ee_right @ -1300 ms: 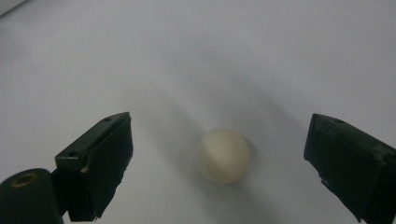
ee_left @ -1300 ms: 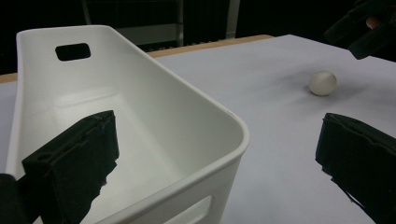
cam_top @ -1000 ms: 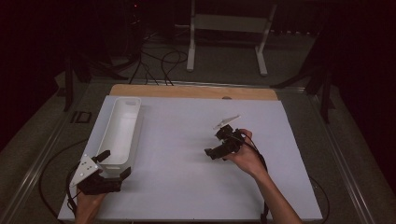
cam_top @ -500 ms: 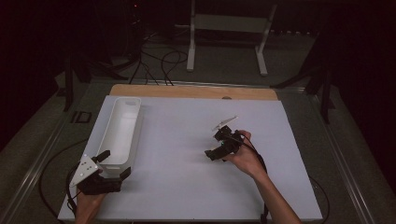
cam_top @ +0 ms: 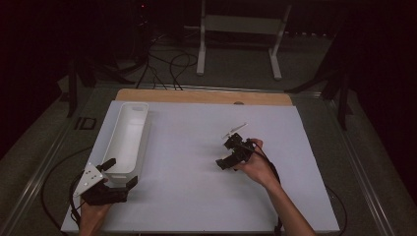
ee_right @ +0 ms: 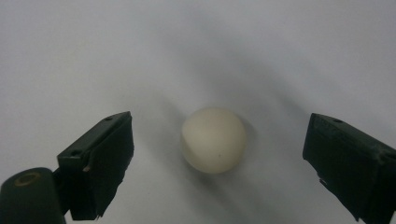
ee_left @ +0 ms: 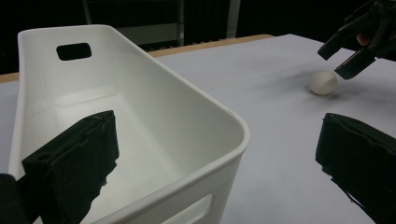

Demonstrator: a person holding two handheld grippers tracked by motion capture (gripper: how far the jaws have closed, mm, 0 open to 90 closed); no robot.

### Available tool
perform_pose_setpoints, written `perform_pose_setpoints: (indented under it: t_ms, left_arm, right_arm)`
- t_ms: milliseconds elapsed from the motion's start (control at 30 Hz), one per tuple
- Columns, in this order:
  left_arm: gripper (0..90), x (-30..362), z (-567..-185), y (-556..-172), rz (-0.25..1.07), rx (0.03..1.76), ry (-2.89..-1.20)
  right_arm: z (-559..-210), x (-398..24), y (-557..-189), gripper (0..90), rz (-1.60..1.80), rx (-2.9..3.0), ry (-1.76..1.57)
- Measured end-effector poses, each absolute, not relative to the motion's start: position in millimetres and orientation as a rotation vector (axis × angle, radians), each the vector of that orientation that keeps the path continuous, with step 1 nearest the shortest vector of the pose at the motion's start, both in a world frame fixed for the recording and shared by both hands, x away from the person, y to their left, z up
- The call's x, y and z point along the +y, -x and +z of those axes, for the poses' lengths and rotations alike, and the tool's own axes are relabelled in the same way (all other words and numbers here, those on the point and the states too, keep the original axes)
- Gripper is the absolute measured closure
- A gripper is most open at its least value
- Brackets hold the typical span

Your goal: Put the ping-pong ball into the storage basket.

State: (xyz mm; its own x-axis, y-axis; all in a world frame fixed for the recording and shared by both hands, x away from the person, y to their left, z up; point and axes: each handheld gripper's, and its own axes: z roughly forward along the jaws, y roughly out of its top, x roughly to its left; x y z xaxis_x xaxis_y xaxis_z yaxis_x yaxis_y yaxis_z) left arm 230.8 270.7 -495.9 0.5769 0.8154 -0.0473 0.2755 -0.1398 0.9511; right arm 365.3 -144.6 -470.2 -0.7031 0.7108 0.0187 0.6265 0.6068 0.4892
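Nearest to the person, the left tongs point(cam_top: 117, 173) are seen at the near end of a long white bin point(cam_top: 129, 137), with the jaws spread wide and nothing gripped: in the left gripper view one jaw hangs inside the bin over its floor and the other stands outside its near corner, so that the bin's wall point(ee_left: 205, 140) lies between them without being visibly touched. A slot handle is cut into the near wall and another into the far end wall. No brand, label or writing can be read on the bin, the tongs or the ball. To the right of the bin, well apart from it on the white surface point(cam_top: 187, 147), the right tongs point(cam_top: 227, 154) are held low by the person's right hand point(cam_top: 255, 164). In the right gripper view their jaws are set wide apart on either side of a small off-white ball point(ee_right: 213, 139), which rests on the surface between them with a clear gap to each jaw; nothing is gripped. From the left gripper view the same ball point(ee_left: 323, 82) is seen beyond the bin's corner, just below the right tongs point(ee_left: 348, 49). Farther off, past the bin's far end, a strip of bare wood point(cam_top: 196, 96) edges the surface.
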Motion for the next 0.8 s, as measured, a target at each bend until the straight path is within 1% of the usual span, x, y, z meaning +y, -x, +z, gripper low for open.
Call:
perform_pose_setpoints:
  t_ms: [433,600,800]
  left_arm:
    - [0.0,270.7,-495.8,-230.8,0.606,0.915,-1.696]
    - [0.0,270.9,-495.8,-230.8,0.606,0.916,-1.695]
    - [0.0,271.1,-495.8,-230.7,0.606,0.918,-1.693]
  right_arm:
    - [-477.8,-142.3,-367.9,8.4,0.673,2.668,-1.126]
    - [-478.2,-141.5,-368.5,10.1,0.657,2.662,-1.120]
    - [-480.5,-140.1,-369.2,14.1,0.634,2.668,-1.115]
